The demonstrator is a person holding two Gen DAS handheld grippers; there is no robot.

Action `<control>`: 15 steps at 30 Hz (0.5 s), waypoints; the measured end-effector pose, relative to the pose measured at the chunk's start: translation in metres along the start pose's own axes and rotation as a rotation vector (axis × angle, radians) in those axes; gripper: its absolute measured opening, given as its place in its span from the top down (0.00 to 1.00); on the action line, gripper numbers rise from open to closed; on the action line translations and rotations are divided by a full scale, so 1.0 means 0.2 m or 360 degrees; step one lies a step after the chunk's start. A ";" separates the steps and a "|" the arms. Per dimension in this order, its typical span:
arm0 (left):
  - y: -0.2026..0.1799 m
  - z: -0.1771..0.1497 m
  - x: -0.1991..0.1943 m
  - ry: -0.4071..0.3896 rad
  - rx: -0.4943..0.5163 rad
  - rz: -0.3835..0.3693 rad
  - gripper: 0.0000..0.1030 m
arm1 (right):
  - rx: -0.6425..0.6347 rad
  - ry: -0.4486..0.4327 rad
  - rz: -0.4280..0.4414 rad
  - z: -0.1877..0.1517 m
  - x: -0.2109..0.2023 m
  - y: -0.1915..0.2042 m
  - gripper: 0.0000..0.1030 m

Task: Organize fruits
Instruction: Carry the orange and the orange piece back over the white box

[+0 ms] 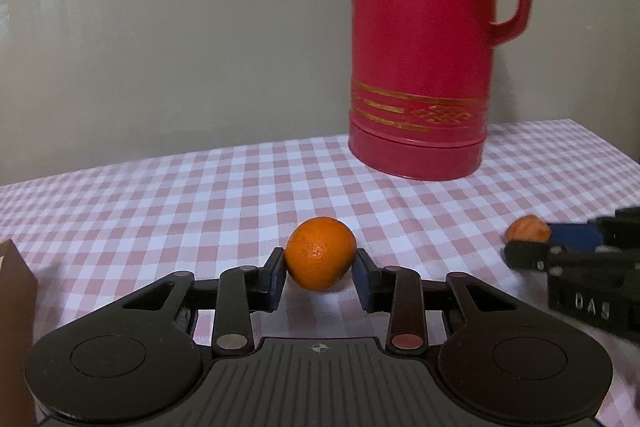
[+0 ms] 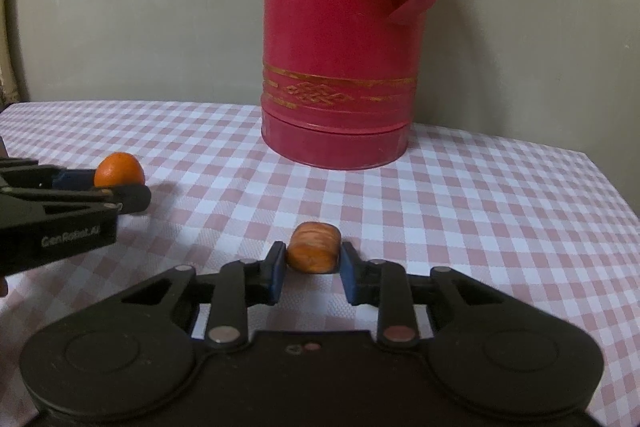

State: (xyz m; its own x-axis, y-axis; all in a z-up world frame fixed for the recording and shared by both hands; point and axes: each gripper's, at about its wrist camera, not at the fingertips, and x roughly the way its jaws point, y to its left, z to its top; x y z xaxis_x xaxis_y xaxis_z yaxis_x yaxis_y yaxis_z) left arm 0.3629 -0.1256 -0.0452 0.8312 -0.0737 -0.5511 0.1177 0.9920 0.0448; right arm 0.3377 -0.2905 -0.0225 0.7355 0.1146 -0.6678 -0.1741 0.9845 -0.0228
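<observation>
Mandarin (image 1: 321, 253) fruit is sitting on the pink-checked tablecloth (image 1: 200, 195), and the left gripper (image 1: 320, 267) is clamping it across its widest part, both blue pads (image 1: 276, 281) pressing on its sides. The right gripper (image 2: 313, 265) is squeezing a smaller, barrel-shaped orange fruit (image 2: 314, 247) with a ridged, wrinkled skin; what kind it is I cannot tell. Its fingers are pressing on the fruit's two flat ends, and the piece is resting on the cloth just in front of the tall red thermos flask (image 2: 340, 47).

Both fruits are looking light and somewhat soft. The mandarin's skin is appearing smooth and slightly glossy, so it is probably inclined to roll or slip if gripped off-centre; holding it at the equator, as the pads are doing, seems the safest choice, with only gentle pressure to avoid bruising. The wrinkled piece is likely offering better friction, yet it is looking yielding enough to be crushed.

No bowl or basket is showing in either view, only a brown box edge (image 1: 14, 307) at the far left.
</observation>
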 end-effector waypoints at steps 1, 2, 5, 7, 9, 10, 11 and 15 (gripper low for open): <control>-0.01 -0.01 -0.02 -0.0007 0.0004 -0.0001 0.65 | 0.0001 -0.0007 0.0000 0.00 -0.01 0.00 0.81; -0.02 -0.01 -0.04 -0.0012 0.0012 -0.0005 0.65 | 0.0006 -0.0022 0.0001 0.01 -0.04 0.00 0.81; -0.05 -0.03 -0.12 -0.0045 0.0016 -0.0012 0.65 | 0.0013 -0.0060 0.0009 0.03 -0.10 0.02 0.81; -0.07 -0.04 -0.19 -0.0068 0.0011 -0.0017 0.65 | 0.0016 -0.0084 0.0013 0.04 -0.14 0.03 0.81; -0.09 -0.07 -0.27 -0.0087 0.0008 -0.0011 0.65 | 0.0020 -0.0099 0.0021 0.04 -0.19 0.03 0.81; -0.09 -0.08 -0.30 -0.0090 0.0000 -0.0014 0.65 | 0.0022 -0.0106 0.0021 0.04 -0.22 0.04 0.81; -0.08 -0.09 -0.33 -0.0092 -0.0005 -0.0016 0.65 | 0.0027 -0.0115 0.0020 0.03 -0.24 0.04 0.81; -0.07 -0.12 -0.45 -0.0099 0.0004 -0.0012 0.65 | 0.0026 -0.0126 0.0025 -0.01 -0.35 0.06 0.81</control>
State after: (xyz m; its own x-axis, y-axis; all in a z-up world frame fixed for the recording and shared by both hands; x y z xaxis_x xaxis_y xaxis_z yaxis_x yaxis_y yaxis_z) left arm 0.2741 -0.1308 -0.0169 0.8623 -0.0874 -0.4988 0.1254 0.9912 0.0431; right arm 0.2833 -0.2873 0.0234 0.7825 0.1394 -0.6069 -0.1757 0.9844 -0.0004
